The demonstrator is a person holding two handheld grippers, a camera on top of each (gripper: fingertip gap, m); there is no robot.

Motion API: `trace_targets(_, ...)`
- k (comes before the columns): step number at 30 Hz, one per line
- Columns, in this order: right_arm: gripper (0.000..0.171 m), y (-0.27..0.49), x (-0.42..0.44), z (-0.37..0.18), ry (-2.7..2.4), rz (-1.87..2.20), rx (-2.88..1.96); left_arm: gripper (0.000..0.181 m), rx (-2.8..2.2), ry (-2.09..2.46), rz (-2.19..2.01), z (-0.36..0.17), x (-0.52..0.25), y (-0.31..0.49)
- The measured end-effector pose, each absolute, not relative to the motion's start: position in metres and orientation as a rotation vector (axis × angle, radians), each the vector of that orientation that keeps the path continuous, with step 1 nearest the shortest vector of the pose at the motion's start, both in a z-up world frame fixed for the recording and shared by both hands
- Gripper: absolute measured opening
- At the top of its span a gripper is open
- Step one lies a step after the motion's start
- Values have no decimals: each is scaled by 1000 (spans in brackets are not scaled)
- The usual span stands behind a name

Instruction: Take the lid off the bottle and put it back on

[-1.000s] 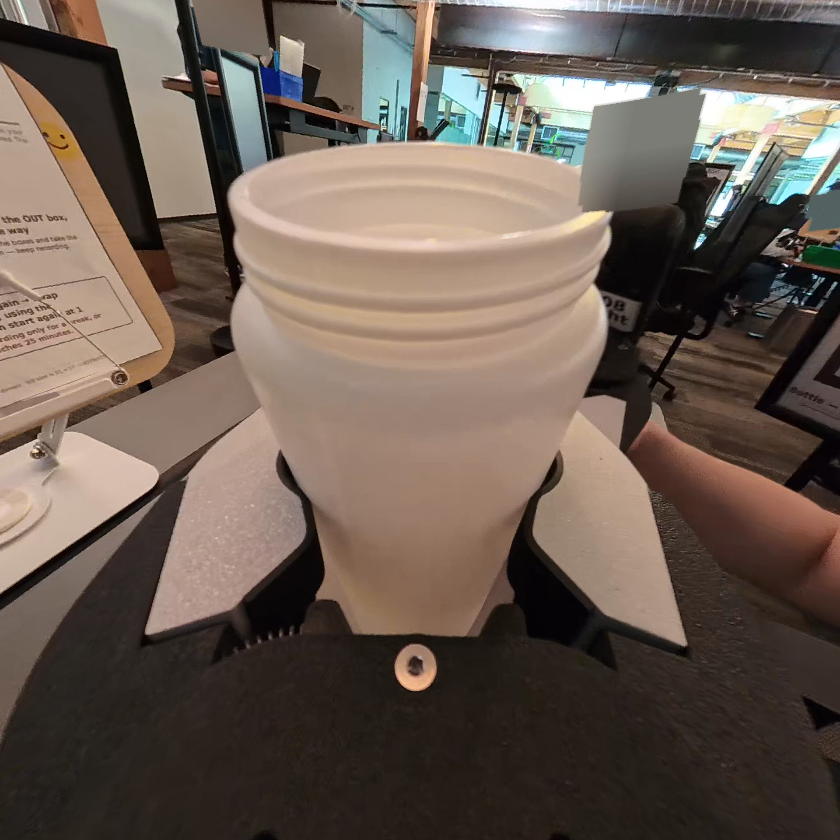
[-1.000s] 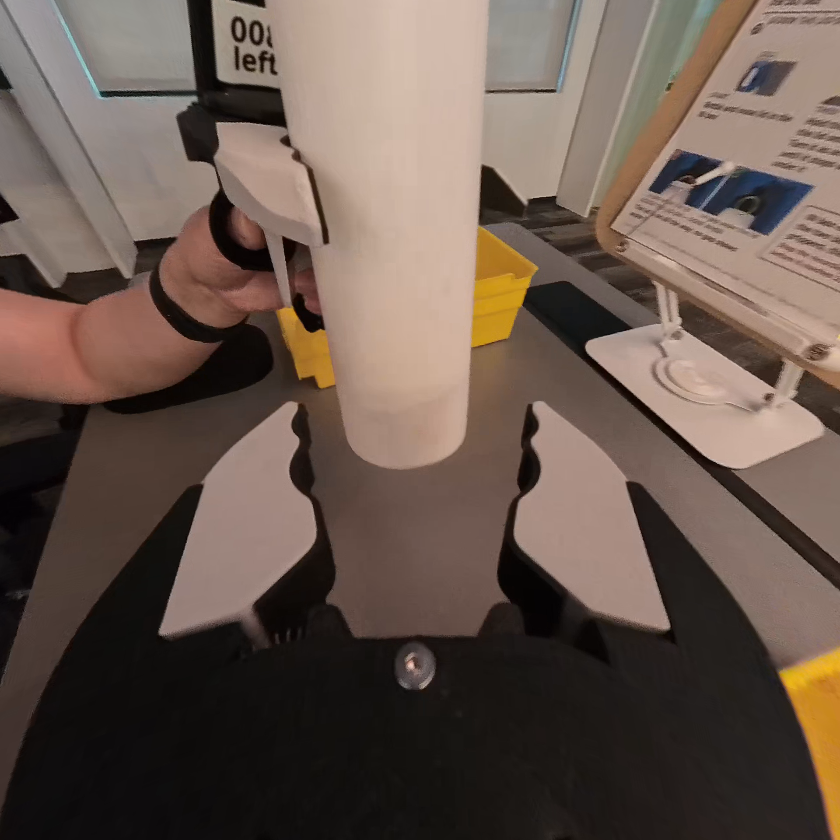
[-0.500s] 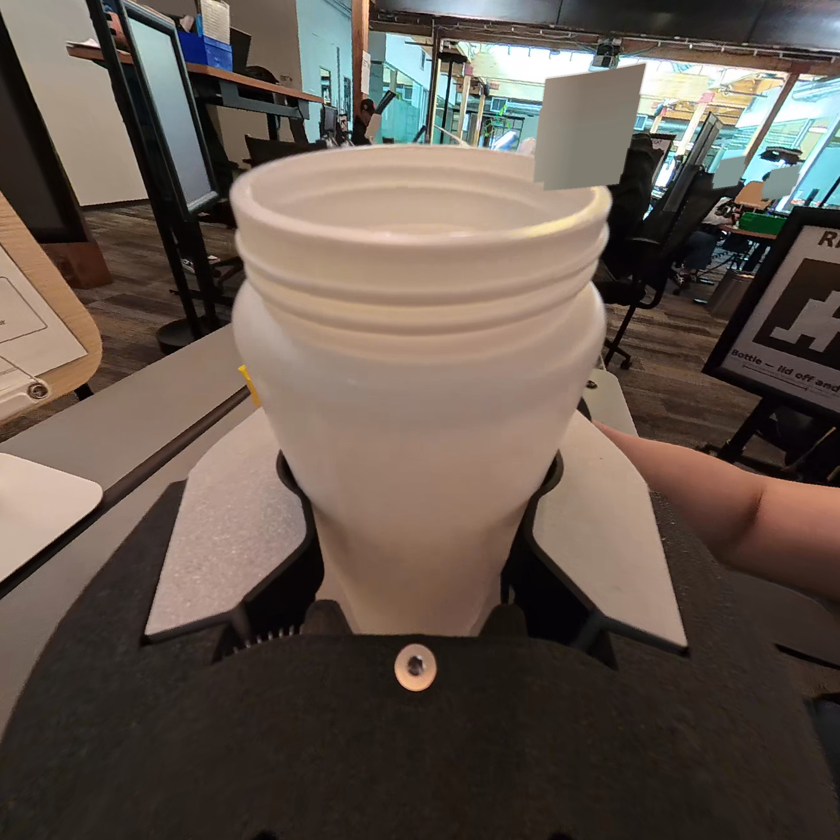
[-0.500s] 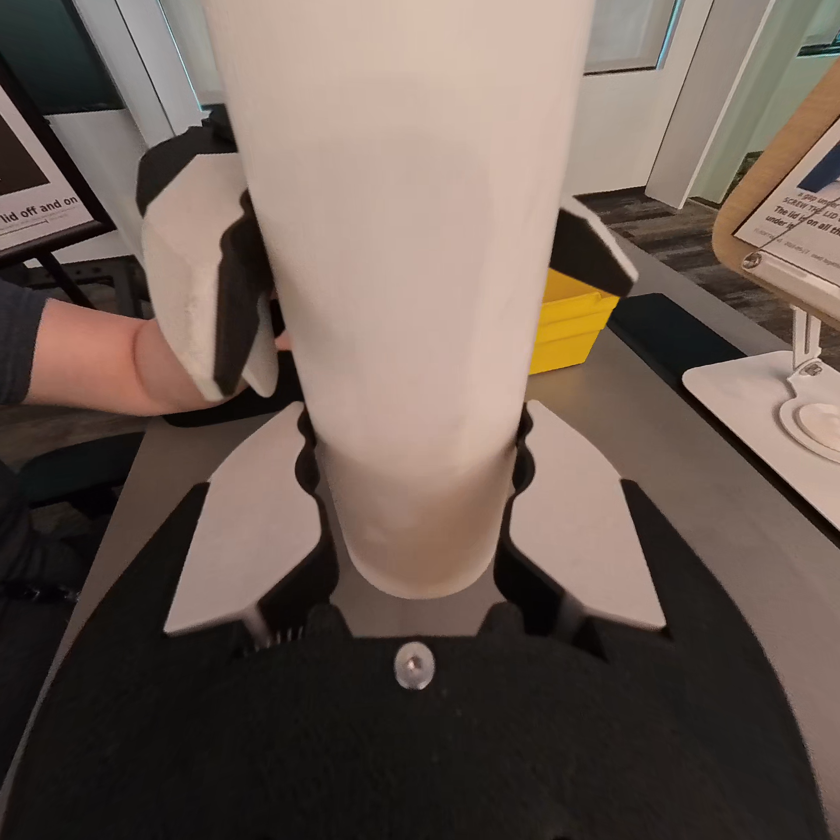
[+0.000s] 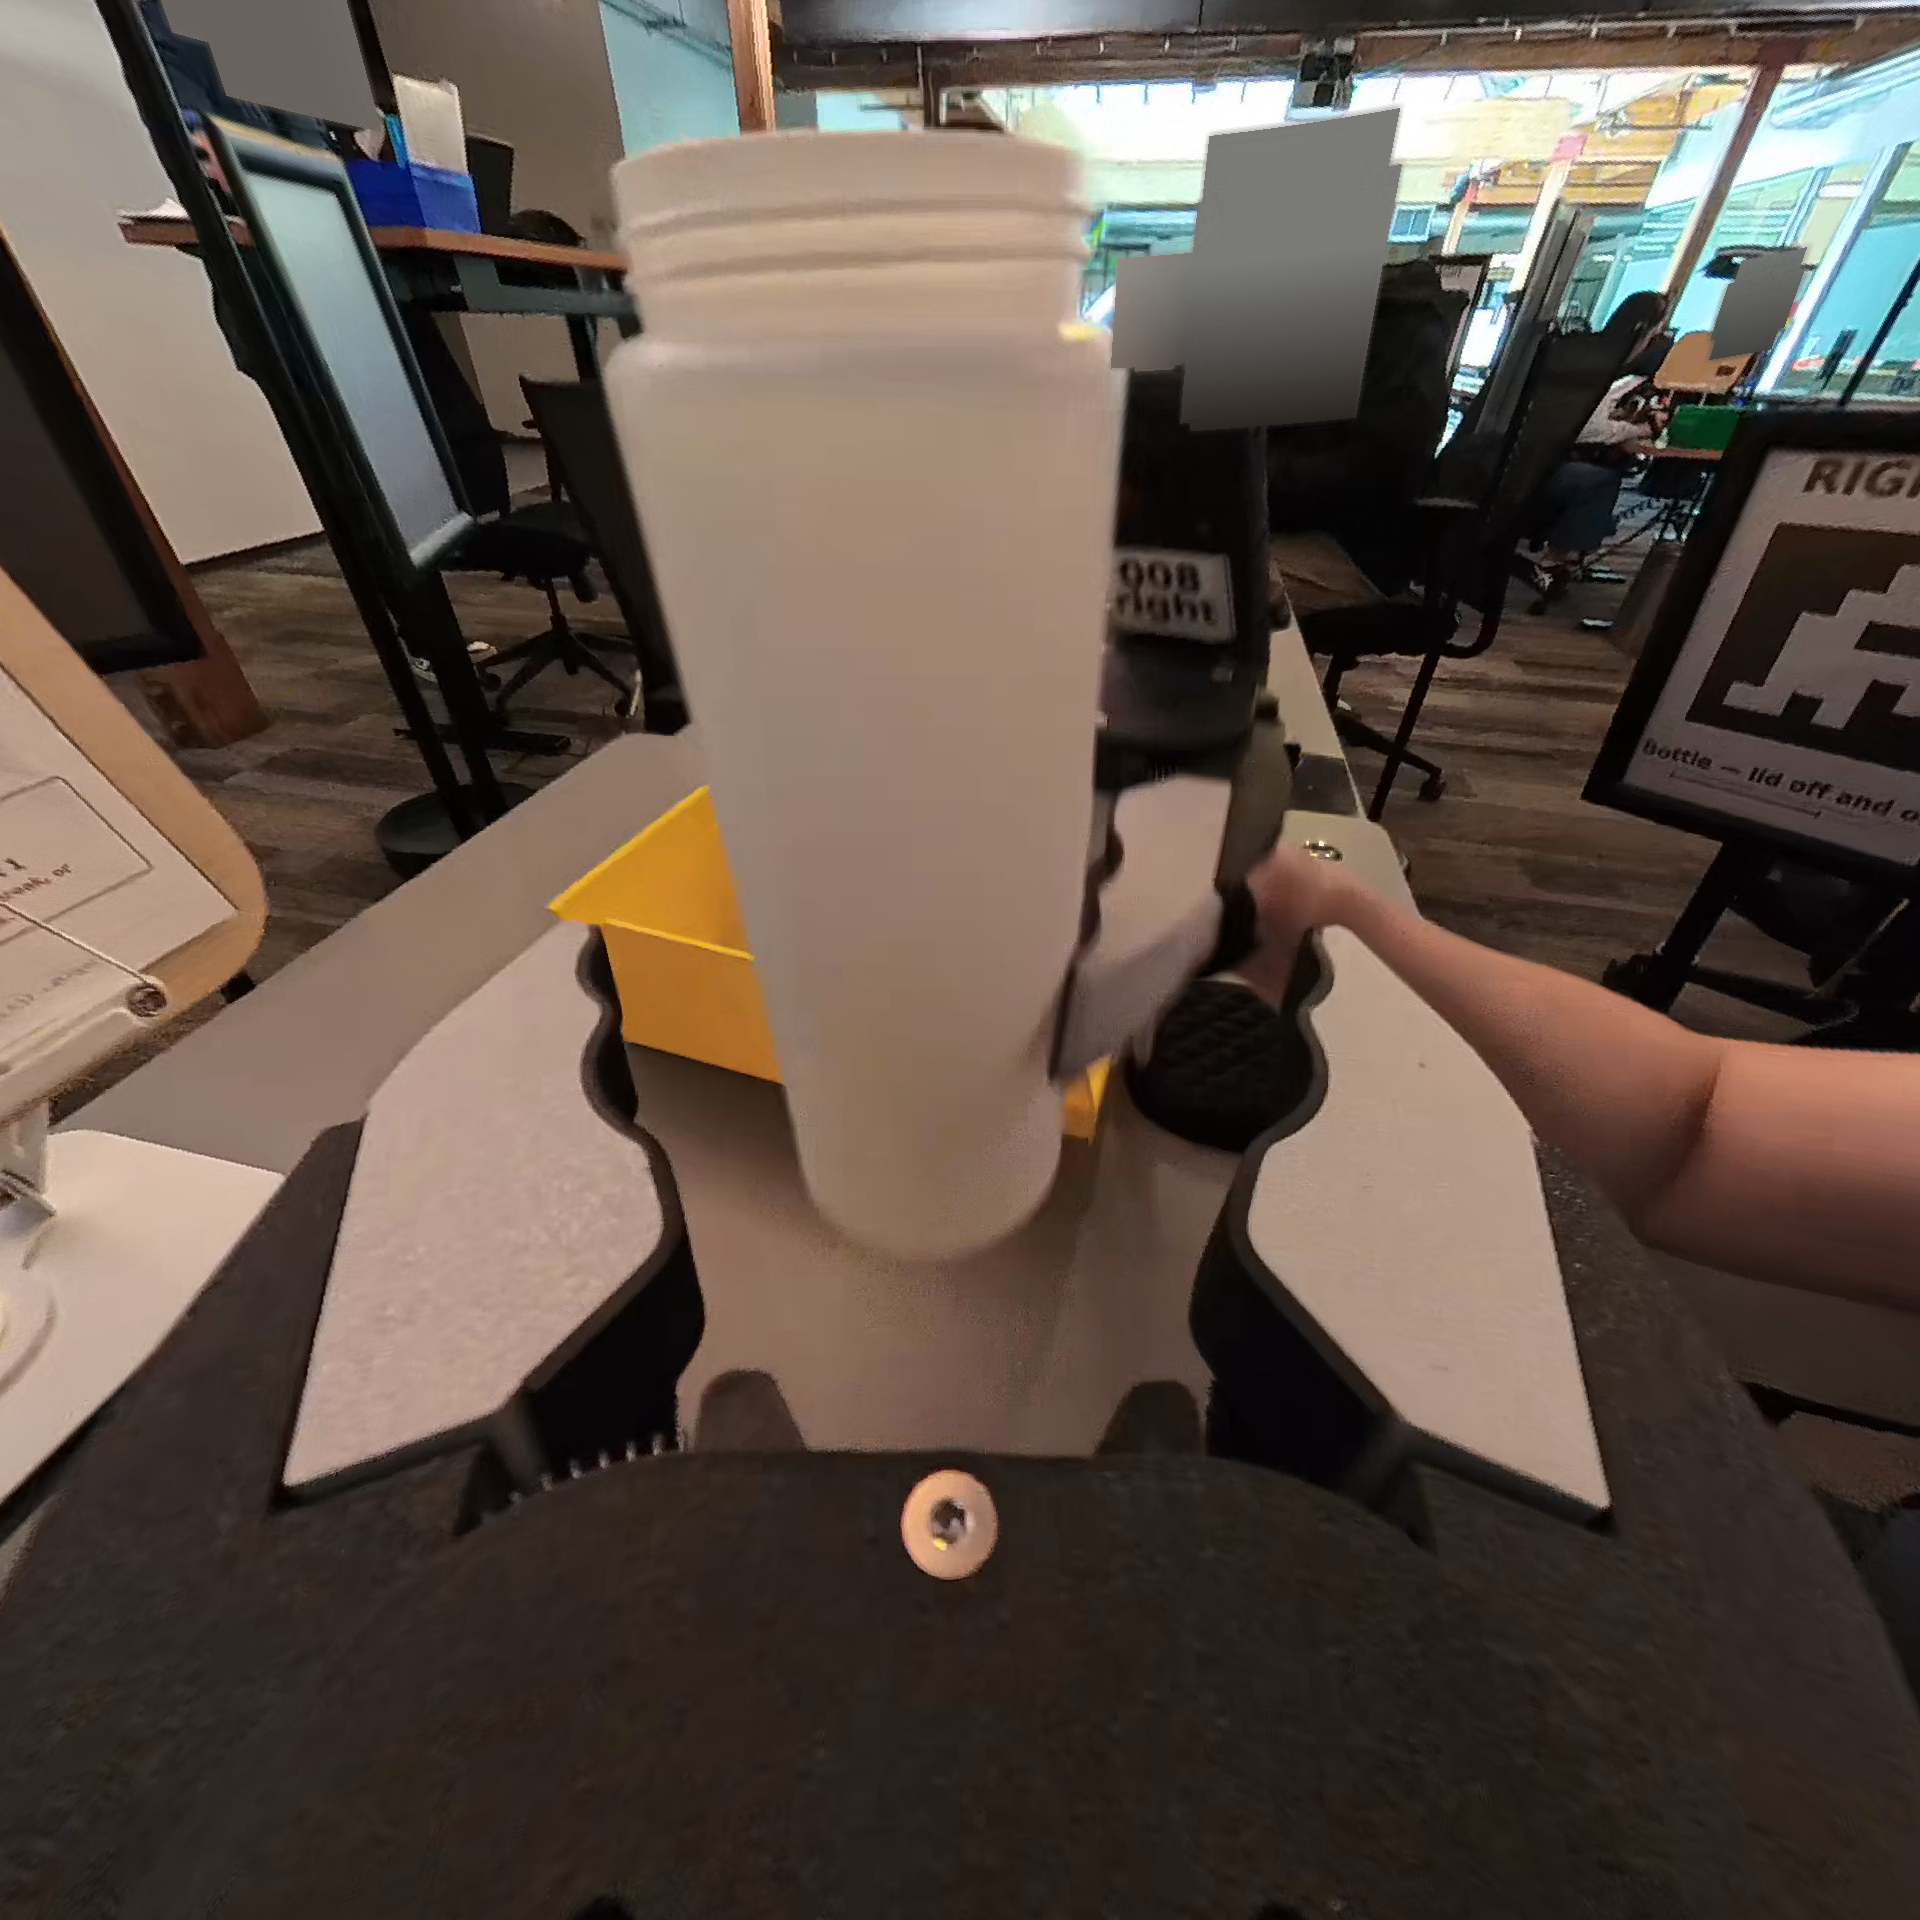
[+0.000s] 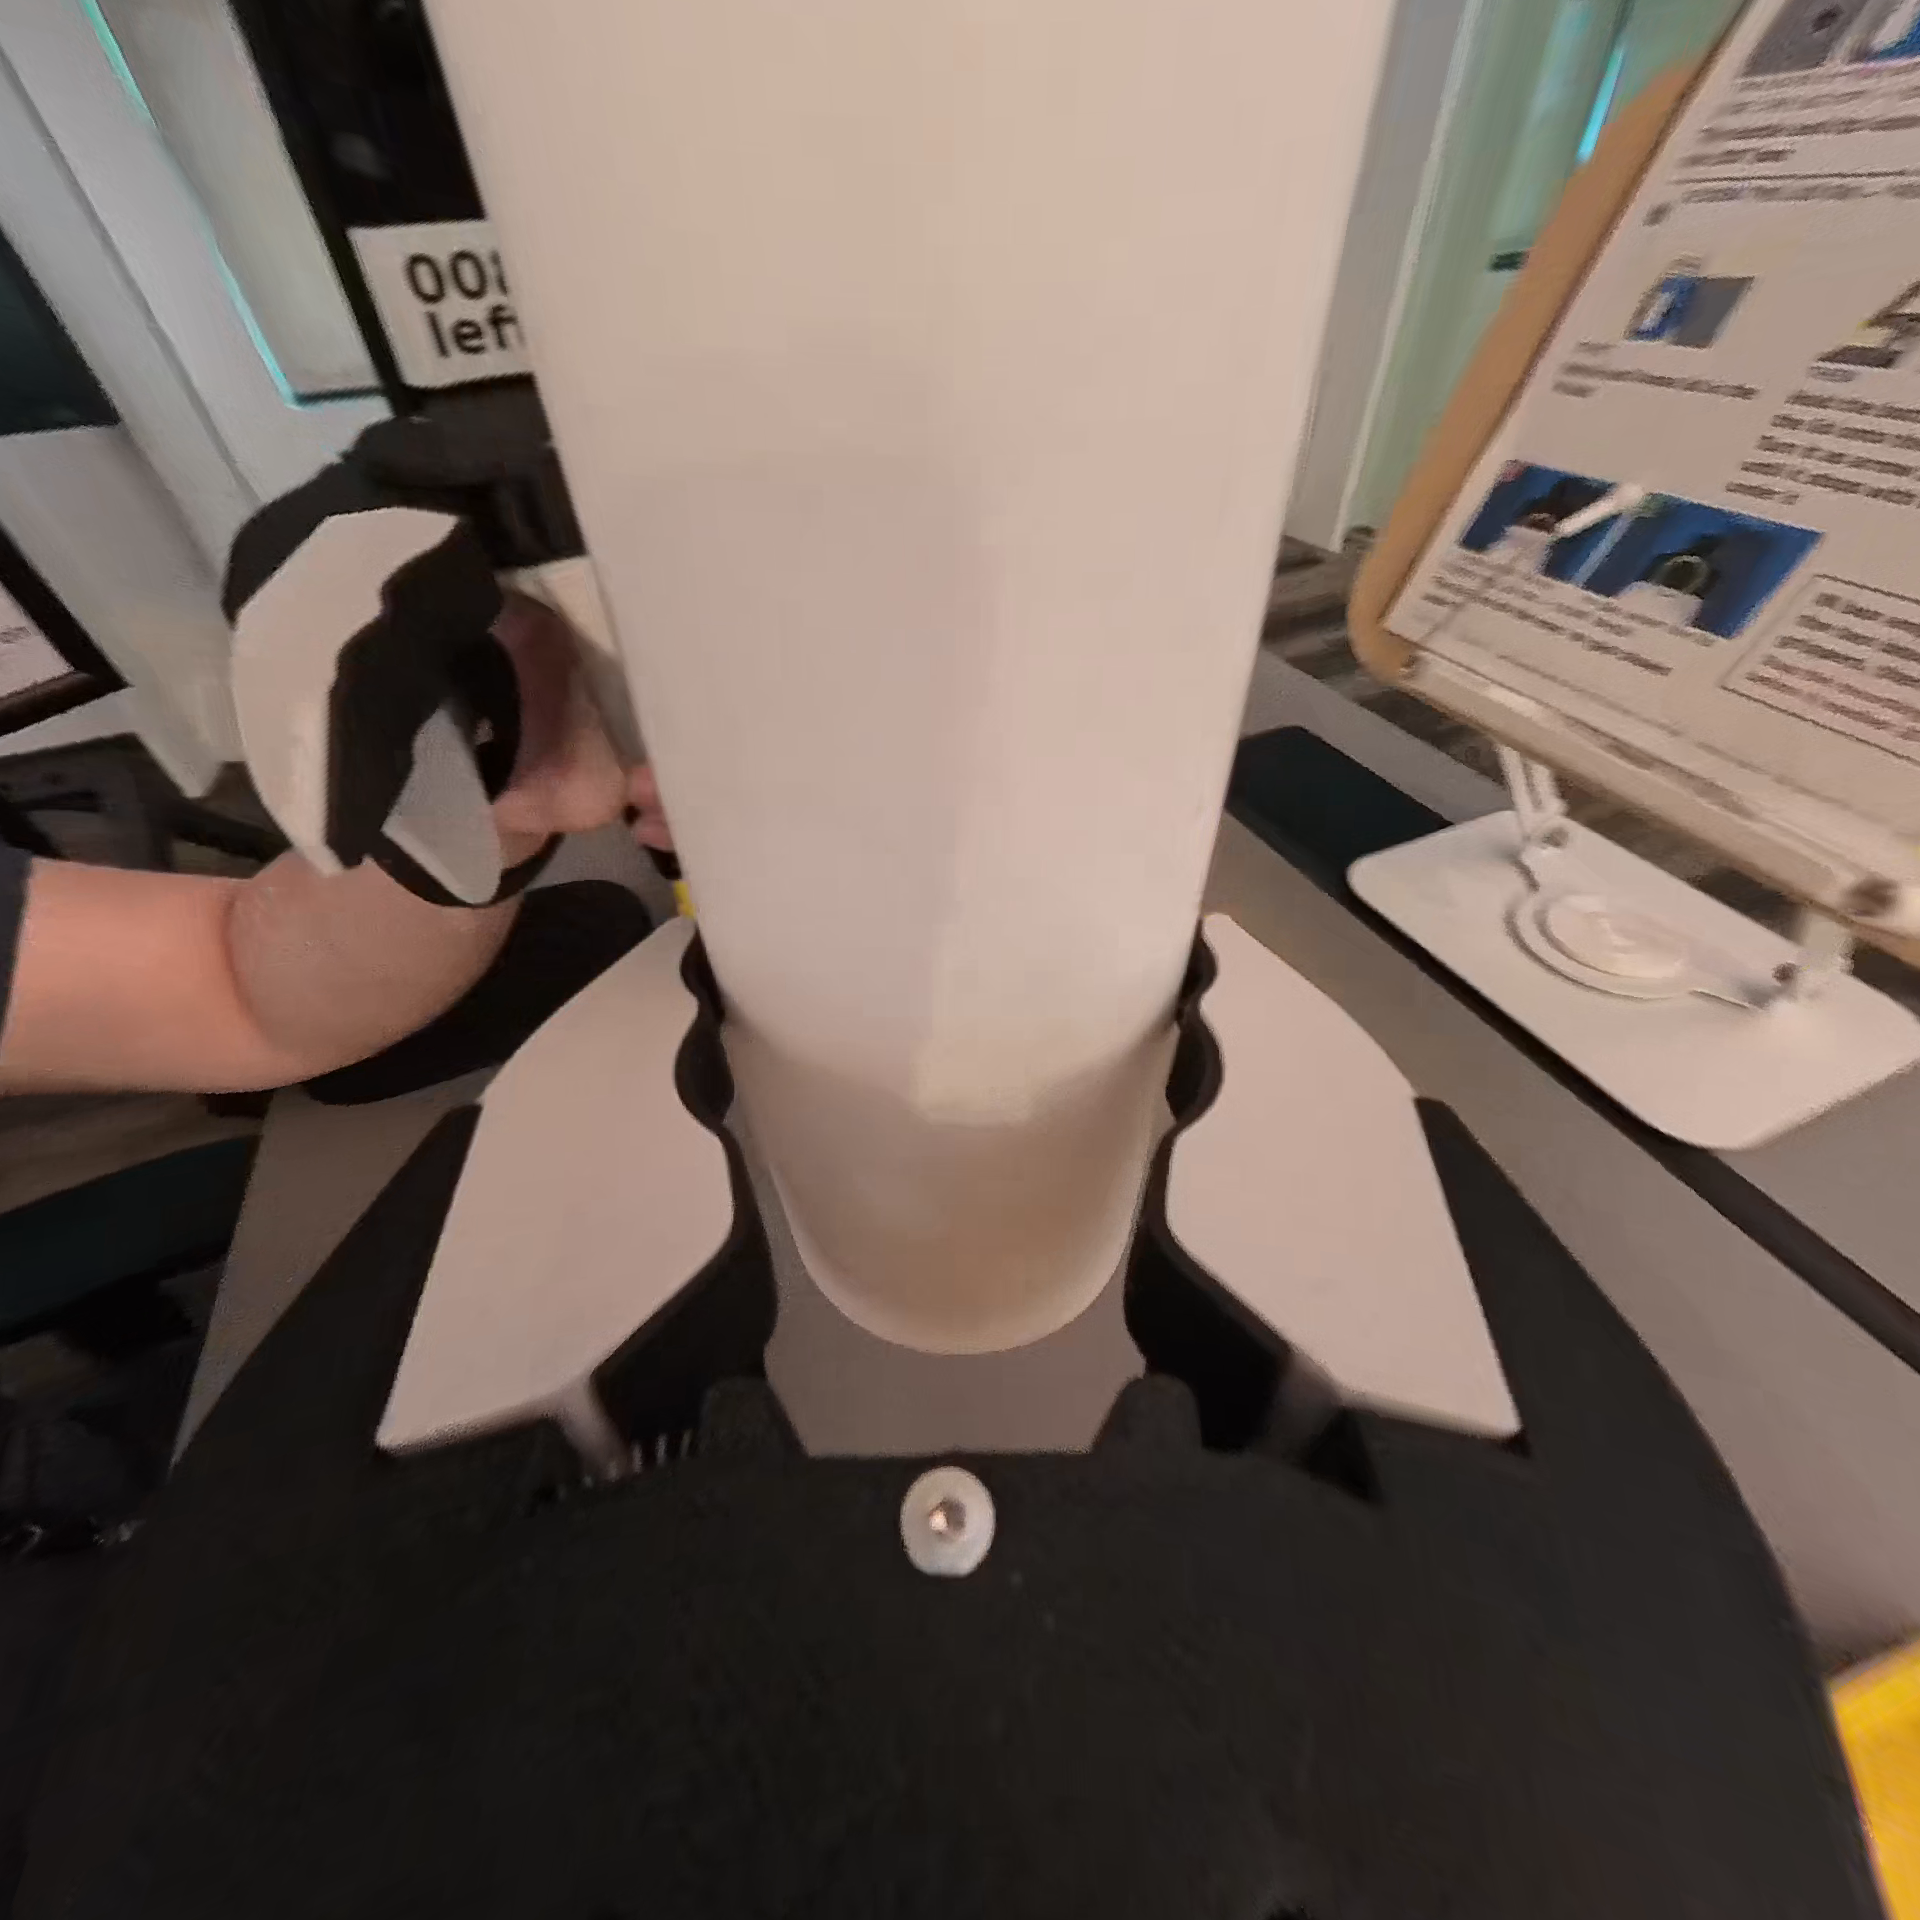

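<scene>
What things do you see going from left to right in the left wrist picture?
Paper sign on a wooden board → yellow bin → white bottle with no lid → right gripper holding it → person's arm → framed black-and-white sign.

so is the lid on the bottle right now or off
Off. In the left wrist view the white bottle shows a bare threaded neck with no cap; the lid itself is not in view.

The left gripper stood with its jaws spread wide, gripping nothing. Opposite it, the right gripper had both fingers pressed against what it held.
</scene>
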State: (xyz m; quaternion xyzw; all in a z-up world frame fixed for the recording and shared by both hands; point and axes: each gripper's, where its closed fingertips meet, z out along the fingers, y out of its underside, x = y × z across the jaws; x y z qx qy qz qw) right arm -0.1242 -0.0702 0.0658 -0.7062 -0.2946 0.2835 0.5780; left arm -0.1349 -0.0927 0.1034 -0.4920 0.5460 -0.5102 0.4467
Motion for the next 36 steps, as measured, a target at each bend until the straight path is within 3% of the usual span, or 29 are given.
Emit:
trace_targets(5,85,-69,14,93,-315,379,-2139,116,-1197,1272,-1214,133,-165,-79)
trace_targets(9,85,-85,89,30,59,283,-2572,114,-1204,1233,-1177,144,-181,-70)
trace_targets(17,84,-104,97,-100,386,430,-2972,111,-1228,1196,-1149,152,-203,-57)
trace_targets(36,85,-94,98,-139,395,301,-3068,106,-1338,1130,-1051,147,-235,-20)
